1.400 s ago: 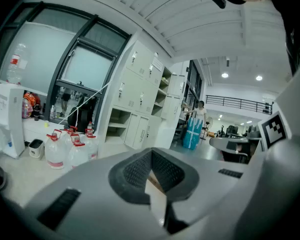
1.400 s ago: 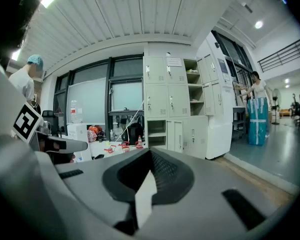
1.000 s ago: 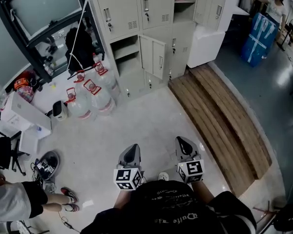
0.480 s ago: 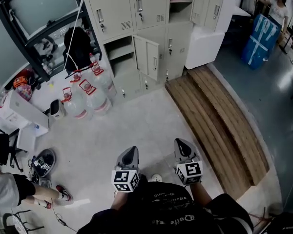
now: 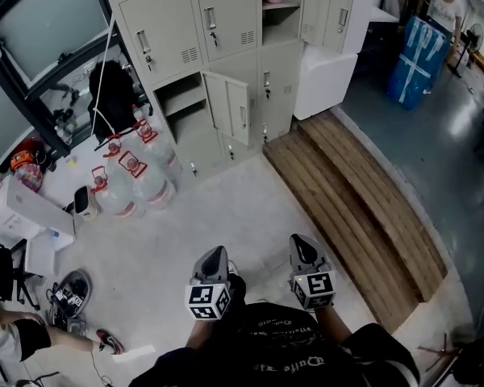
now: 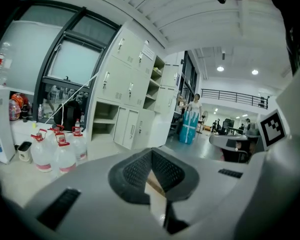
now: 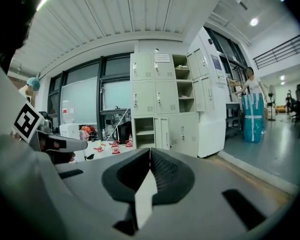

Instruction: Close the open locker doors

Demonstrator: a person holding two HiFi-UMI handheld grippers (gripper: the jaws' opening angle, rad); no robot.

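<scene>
Locker doors stood open at the far edge of the floor.

Head view: a lower leaf and an upper leaf hung out from the cabinet. Each was upright, long axis vertical, free edge pointing into the room. Both the left gripper and the right gripper were carried low and near the body, well apart from the lockers, probably because the approach was unfinished.

Left gripper view: jaws were together, holding nothing, aimed toward the lower leaf.

Right gripper view: jaws likewise met, empty, facing the cabinet.
</scene>
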